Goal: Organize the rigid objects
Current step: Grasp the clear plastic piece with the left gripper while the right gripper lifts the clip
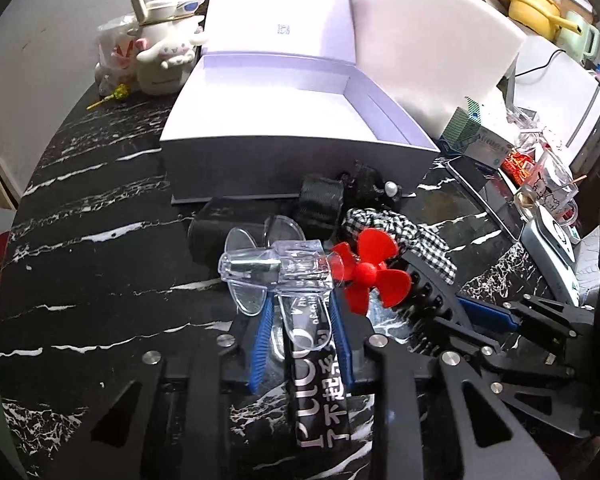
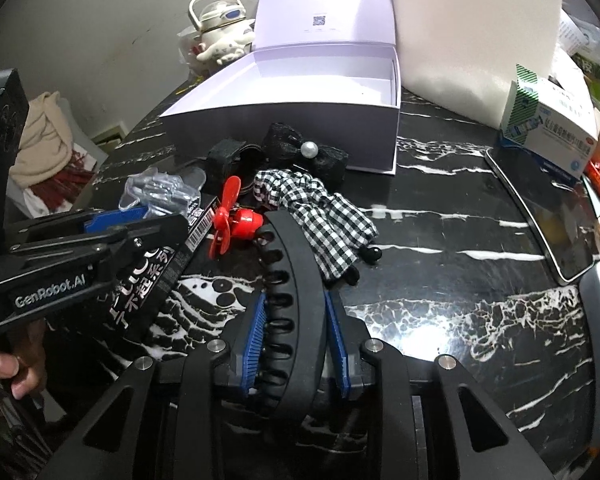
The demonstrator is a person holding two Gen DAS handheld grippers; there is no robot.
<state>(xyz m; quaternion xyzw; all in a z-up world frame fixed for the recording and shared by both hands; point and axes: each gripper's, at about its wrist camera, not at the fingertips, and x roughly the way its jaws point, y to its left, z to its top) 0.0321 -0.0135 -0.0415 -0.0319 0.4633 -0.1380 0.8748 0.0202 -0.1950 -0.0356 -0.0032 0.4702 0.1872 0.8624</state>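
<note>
My left gripper (image 1: pixel 300 320) is shut on a clear plastic toy plane (image 1: pixel 276 268) with a red propeller (image 1: pixel 370 270), held over a black printed box (image 1: pixel 320 392). My right gripper (image 2: pixel 294 308) is shut on a large black hair claw clip (image 2: pixel 292 280). The open lilac box (image 1: pixel 284 92) stands behind; it also shows in the right wrist view (image 2: pixel 300 120). The left gripper (image 2: pixel 100 224) shows at the left of the right wrist view, with the plane (image 2: pixel 160 192) and propeller (image 2: pixel 230 214).
On the black marble table (image 2: pixel 440 240) lie a checked bow (image 2: pixel 320 216), a black bow with a pearl (image 2: pixel 304 152) and a black strap (image 2: pixel 228 156). A phone (image 2: pixel 540 204), a medicine box (image 2: pixel 548 128), white foam (image 2: pixel 472 32) and a plush mug (image 1: pixel 160 56) stand around.
</note>
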